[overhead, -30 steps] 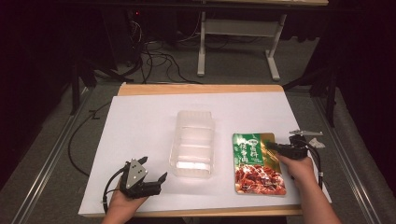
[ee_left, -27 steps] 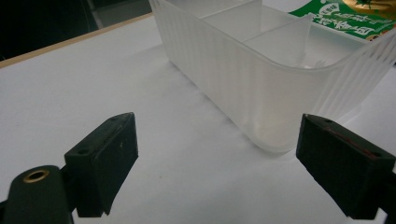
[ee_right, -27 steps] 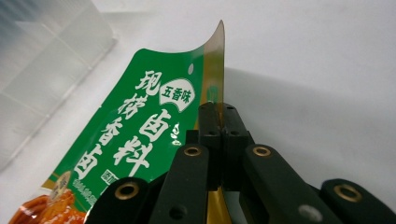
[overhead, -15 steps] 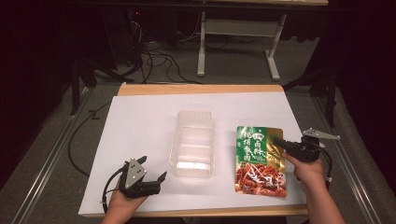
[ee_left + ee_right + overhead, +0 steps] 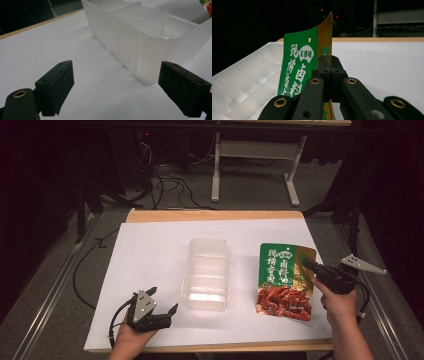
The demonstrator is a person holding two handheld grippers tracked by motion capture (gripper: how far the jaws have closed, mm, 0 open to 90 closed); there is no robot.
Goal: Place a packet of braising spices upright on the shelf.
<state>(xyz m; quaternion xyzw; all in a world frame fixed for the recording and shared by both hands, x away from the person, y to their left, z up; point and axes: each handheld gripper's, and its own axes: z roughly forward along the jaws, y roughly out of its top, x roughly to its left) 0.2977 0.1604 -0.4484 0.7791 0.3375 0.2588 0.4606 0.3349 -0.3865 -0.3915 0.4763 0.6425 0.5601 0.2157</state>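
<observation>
From above, the snack packet (image 5: 285, 280) sits just right of the clear tray (image 5: 206, 275), right gripper (image 5: 311, 268) clamped on its edge. Left gripper (image 5: 120, 87) gapes empty beside the tray. Right gripper view: lift slowly, grip's thin.

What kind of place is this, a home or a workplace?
Probably a lab or recording workspace, not a home. A table covered in plain white stands in a dark room, loose cables lie on the grey floor, and a metal desk frame stands behind.
</observation>
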